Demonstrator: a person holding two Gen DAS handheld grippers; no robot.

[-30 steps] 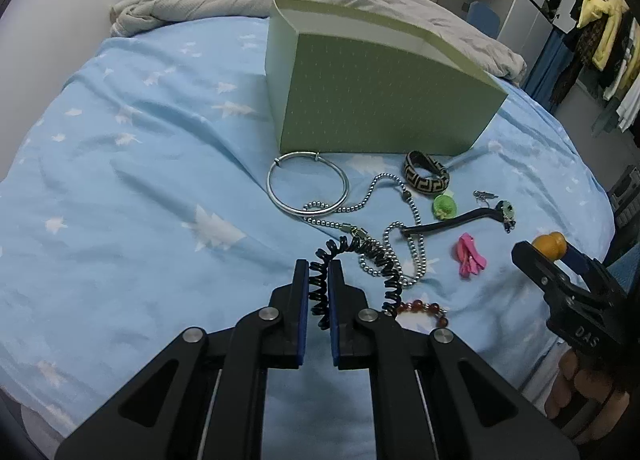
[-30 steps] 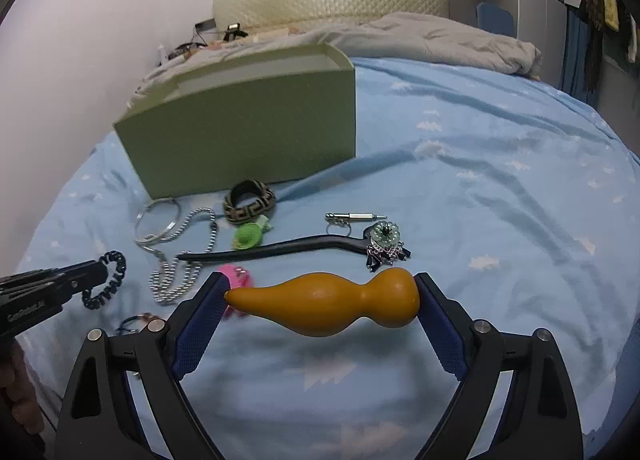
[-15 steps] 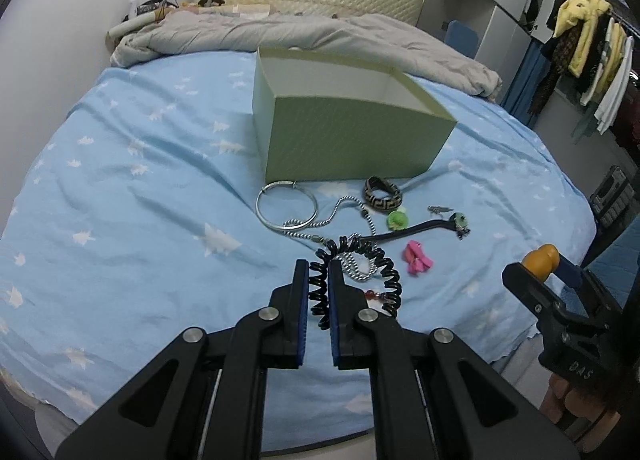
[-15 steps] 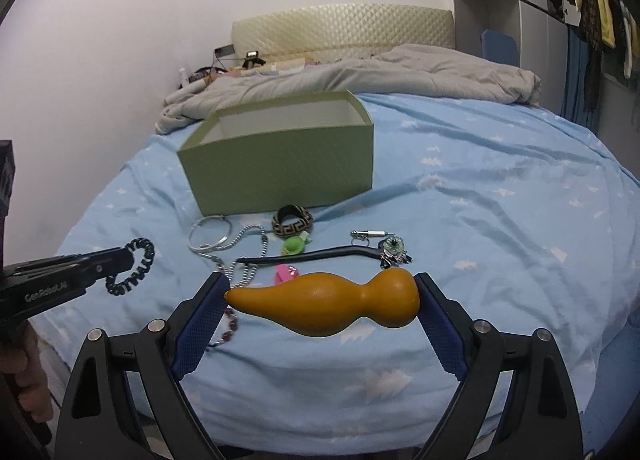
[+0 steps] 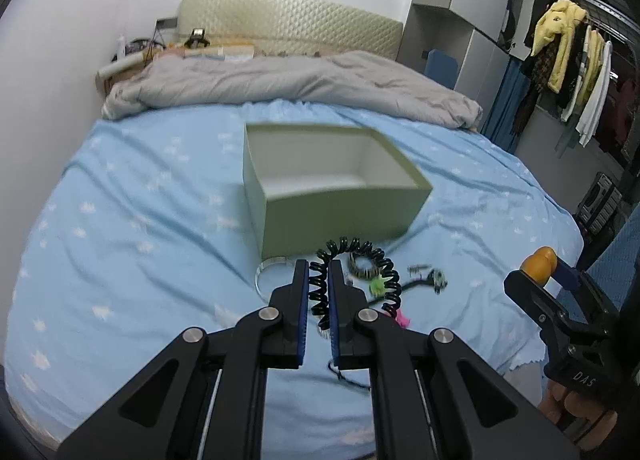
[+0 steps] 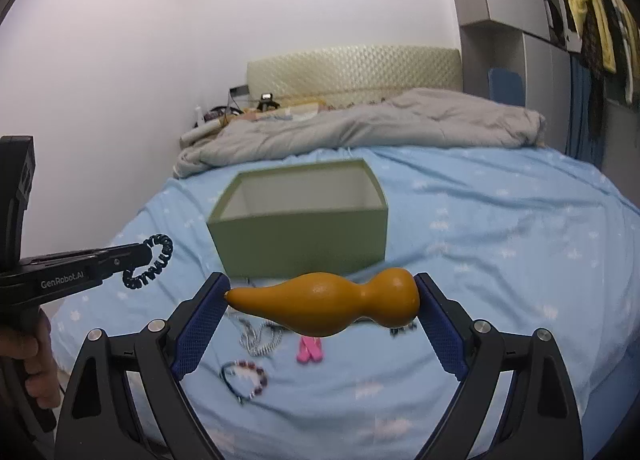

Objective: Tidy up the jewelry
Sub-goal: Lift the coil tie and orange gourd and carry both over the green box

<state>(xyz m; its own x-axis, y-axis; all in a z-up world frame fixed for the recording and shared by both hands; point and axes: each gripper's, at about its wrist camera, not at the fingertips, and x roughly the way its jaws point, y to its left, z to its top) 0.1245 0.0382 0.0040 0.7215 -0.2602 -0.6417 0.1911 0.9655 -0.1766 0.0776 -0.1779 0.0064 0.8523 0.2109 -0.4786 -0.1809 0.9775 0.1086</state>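
Black claw, blue pads

Left gripper and right gripper have risen; box interior now visible

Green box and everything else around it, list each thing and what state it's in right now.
Green box: open, nothing visible inside, upright on bed.
Black spiral band: pinched in left gripper, off the bed.
Orange gourd: clamped lengthwise in right gripper, lifted.
Beaded bracelet: lying loose on bed.
Pink clip: lying on bed.
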